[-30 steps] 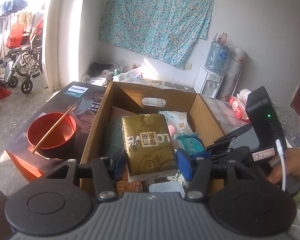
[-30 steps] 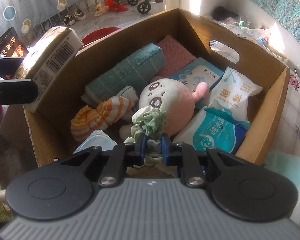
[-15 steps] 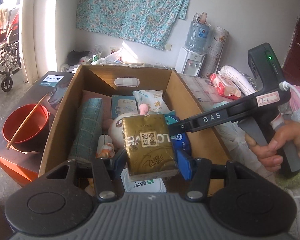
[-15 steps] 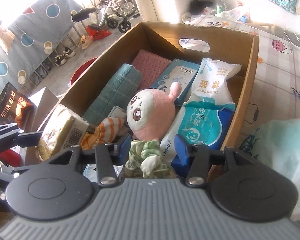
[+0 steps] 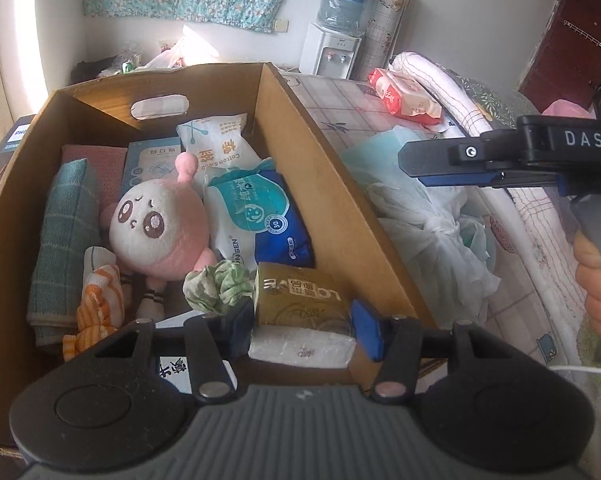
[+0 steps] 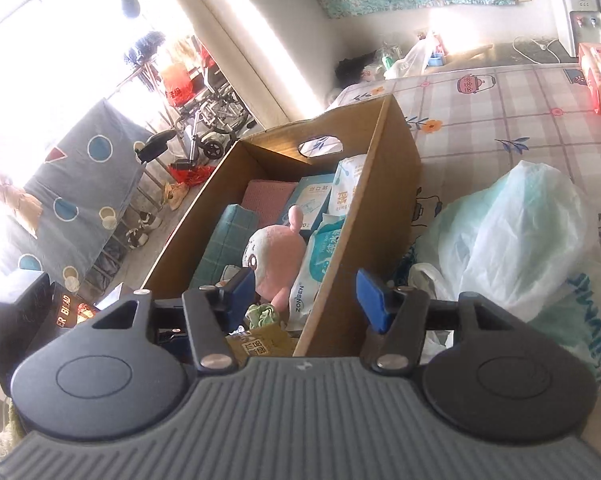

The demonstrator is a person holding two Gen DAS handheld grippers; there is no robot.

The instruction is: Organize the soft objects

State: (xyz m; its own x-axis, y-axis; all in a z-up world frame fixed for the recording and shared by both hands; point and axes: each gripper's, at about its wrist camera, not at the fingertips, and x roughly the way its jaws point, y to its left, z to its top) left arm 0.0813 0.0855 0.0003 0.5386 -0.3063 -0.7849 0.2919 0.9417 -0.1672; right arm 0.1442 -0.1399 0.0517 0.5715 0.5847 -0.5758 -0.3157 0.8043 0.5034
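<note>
The left gripper [image 5: 302,322] is gripping a gold tissue pack [image 5: 300,304] with its jaws half closed on the pack's sides, holding it just inside the near right corner of the cardboard box [image 5: 352,216]. It should be going down flat beside the green scrunchie [image 5: 220,284], clear of the box wall, before letting go. The pack is looking shiny, crinkled and squashy. The right gripper [image 6: 306,300], jaws opening with nothing between them, is hovering over the box's near end.

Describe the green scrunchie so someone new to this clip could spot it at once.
Look in the cardboard box, at the end nearest the camera. The green scrunchie lies below the pink plush toy, right beside the gold tissue pack in the left gripper. It is the only crumpled, pale green ruffled ring there.
</note>
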